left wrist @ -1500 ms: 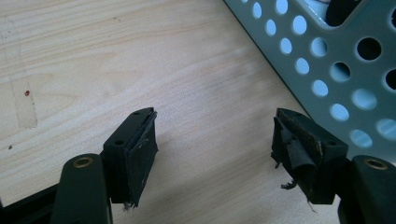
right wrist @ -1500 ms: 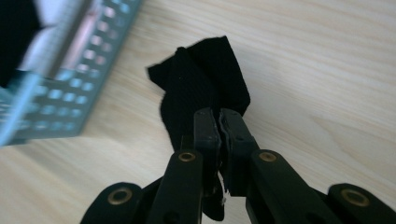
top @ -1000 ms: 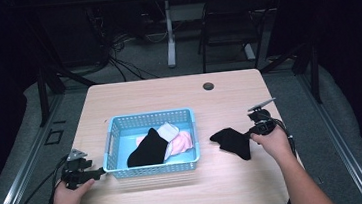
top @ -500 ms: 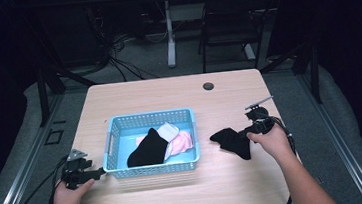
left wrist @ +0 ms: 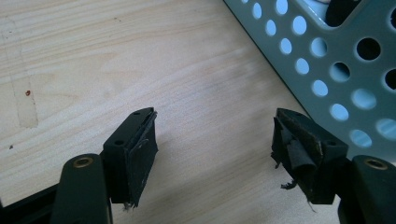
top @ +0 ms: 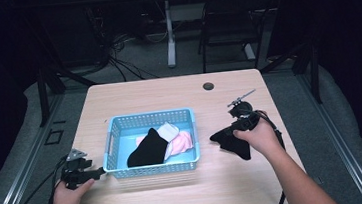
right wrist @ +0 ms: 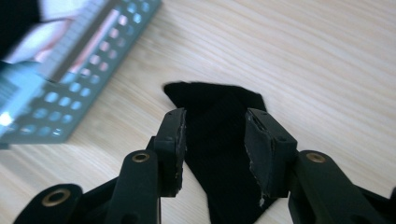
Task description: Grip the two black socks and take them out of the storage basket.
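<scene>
A black sock (top: 233, 144) lies flat on the wooden table (top: 168, 93), to the right of a blue basket (top: 147, 116). My right gripper (top: 241, 122) is held low over the sock. In the right gripper view the sock (right wrist: 219, 149) runs between the parted jaws of the open gripper (right wrist: 215, 120), with the basket (right wrist: 70, 93) at upper left. In the basket lie another black sock (top: 148, 146), a white piece (top: 168, 132) and a pink piece (top: 182, 143). My left gripper (top: 84, 174) rests at the basket's front left corner. It is open (left wrist: 215, 135) over bare wood, next to the basket wall (left wrist: 336, 70).
A small dark round cap (top: 208, 86) sits in the tabletop near the far edge. Behind the table stand a black chair (top: 227, 32) and a desk leg, with cables on the floor. Bare wood stretches between the basket and the far edge.
My right gripper has shifted slightly left over the black sock. The left gripper and the basket have not moved.
</scene>
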The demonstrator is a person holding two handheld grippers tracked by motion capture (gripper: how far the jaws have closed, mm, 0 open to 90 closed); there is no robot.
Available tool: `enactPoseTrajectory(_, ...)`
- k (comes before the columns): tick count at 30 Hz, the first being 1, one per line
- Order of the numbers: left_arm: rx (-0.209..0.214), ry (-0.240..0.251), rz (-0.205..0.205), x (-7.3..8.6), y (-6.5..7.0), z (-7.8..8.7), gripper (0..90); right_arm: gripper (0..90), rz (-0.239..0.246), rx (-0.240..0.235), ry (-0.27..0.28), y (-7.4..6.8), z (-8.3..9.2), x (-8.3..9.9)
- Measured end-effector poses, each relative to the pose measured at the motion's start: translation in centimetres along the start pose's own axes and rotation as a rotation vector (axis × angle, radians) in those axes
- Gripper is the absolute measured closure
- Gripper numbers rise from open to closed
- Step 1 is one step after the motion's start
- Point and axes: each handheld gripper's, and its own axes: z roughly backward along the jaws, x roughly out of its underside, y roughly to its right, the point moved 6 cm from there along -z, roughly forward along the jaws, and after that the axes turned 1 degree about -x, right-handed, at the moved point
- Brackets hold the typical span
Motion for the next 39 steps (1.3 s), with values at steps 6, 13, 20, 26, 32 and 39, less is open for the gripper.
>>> enactPoseTrajectory(6, 0.002, 0.002, -0.002, 0.0, 0.0, 0.1, 30.7, 59.9, 0.022, -0.039, 0.032, -2.3, 0.4, -2.2)
enactPoseTrajectory(13, 0.004, 0.005, -0.001, -0.1, 0.0, 0.1, 30.7, 58.9, 0.068, -0.065, 0.035, -4.8, -0.1, -4.2)
enactPoseTrajectory(20, 0.005, 0.008, 0.002, -0.1, 0.0, 0.1, 30.7, 59.5, 0.126, -0.113, 0.010, -7.9, -1.3, -6.1)
enactPoseTrajectory(26, 0.006, 0.009, 0.002, -0.1, 0.0, 0.1, 30.6, 60.4, 0.137, -0.160, -0.024, -10.2, -3.2, -7.5)
enactPoseTrajectory(32, 0.008, 0.011, 0.002, -0.2, 0.0, 0.2, 30.7, 60.0, 0.169, -0.195, -0.055, -12.3, -6.2, -8.6)
enactPoseTrajectory(39, 0.011, 0.011, 0.001, -0.2, 0.0, 0.2, 30.6, 59.6, 0.189, -0.217, -0.088, -14.3, -9.6, -9.5)
